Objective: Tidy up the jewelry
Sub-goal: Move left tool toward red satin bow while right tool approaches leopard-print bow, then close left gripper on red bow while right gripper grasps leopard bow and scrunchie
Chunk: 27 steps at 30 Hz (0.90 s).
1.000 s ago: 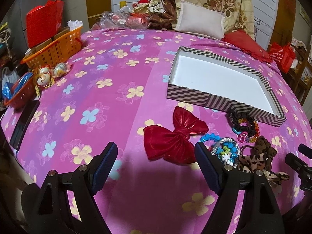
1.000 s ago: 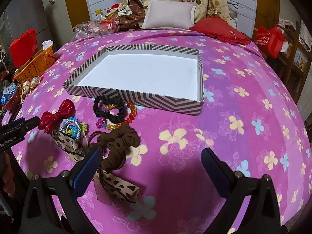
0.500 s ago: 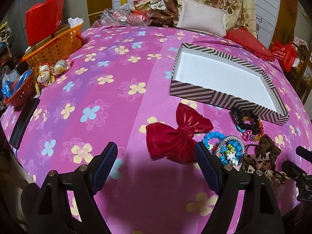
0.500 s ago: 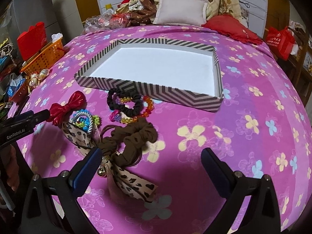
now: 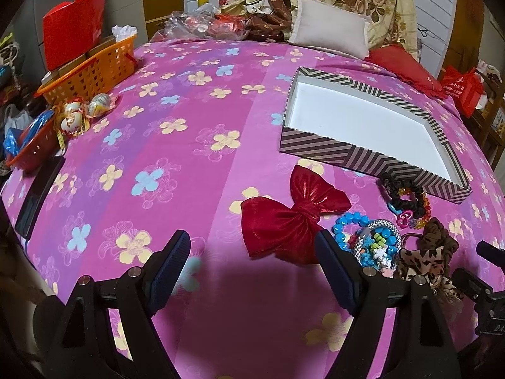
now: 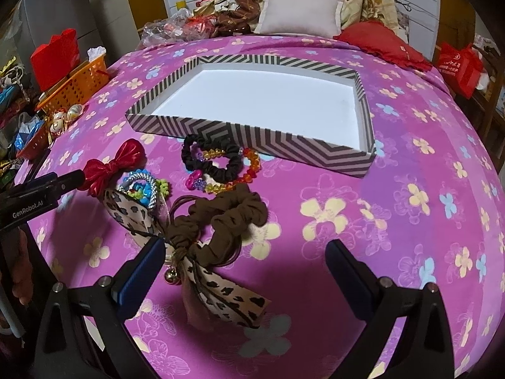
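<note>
A shallow striped box [image 5: 328, 151] [image 6: 252, 135] with a white floor lies empty on the pink flowered bedspread. In front of it lies a heap of accessories: a red bow [image 5: 293, 218] [image 6: 110, 165], blue and silver bead bracelets [image 5: 372, 243] [image 6: 142, 186], a black scrunchie with coloured beads [image 5: 407, 195] [image 6: 217, 161], a brown scrunchie [image 6: 227, 221] and a leopard-print bow [image 5: 423, 262] [image 6: 227, 300]. My left gripper [image 5: 252, 252] is open just short of the red bow. Over the brown scrunchie and leopard bow my right gripper [image 6: 246, 259] stands open, holding nothing.
An orange basket [image 5: 91, 69] with boxes, a red bag [image 5: 72, 28], wrapped eggs [image 5: 82, 110] and a small red basket [image 5: 28, 148] line the bed's left edge. Pillows [image 5: 331, 34] and plastic bags sit at the head. A red bag [image 6: 457, 66] stands right.
Both grippers have moved forward toward the heap of accessories; the box and items appear closer. Nothing has been taken hold of.
</note>
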{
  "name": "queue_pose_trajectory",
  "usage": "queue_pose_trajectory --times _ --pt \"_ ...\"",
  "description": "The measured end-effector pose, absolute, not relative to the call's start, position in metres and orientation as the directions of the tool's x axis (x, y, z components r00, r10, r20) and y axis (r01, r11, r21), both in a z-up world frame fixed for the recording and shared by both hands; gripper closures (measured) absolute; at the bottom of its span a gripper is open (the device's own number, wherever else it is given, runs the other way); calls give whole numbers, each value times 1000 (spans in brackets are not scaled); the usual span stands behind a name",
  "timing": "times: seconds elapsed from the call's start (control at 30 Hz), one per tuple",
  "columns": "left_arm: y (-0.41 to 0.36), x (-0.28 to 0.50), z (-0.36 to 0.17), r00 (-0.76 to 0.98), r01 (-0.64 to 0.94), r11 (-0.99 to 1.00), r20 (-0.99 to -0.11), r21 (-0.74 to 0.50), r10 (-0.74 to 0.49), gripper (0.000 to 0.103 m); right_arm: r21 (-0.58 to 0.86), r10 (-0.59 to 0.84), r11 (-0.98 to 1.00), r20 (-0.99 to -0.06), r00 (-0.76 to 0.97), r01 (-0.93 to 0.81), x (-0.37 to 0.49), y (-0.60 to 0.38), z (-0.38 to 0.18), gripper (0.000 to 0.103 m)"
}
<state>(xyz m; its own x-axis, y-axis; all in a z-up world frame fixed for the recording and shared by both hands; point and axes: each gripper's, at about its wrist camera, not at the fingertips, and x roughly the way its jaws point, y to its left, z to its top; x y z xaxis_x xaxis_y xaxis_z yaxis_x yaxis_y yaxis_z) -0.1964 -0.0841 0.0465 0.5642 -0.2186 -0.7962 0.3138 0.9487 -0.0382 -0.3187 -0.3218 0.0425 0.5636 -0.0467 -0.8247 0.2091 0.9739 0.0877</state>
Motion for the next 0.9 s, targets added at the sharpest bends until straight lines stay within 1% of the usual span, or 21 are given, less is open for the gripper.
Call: queue_pose_trajectory --times 0.4,0.67,0.9 --pt "-80 -194 42 556 308 950 -801 -48 -220 45 87 -45 973 -835 548 212 -318 -321 37 0" --pt "-68 -183 39 507 296 943 -812 -152 -290 45 103 -28 972 -839 544 209 -314 -318 33 0" --pt "-81 -173 29 441 332 923 -834 -193 -333 45 108 0 980 -838 546 165 -302 -305 27 0"
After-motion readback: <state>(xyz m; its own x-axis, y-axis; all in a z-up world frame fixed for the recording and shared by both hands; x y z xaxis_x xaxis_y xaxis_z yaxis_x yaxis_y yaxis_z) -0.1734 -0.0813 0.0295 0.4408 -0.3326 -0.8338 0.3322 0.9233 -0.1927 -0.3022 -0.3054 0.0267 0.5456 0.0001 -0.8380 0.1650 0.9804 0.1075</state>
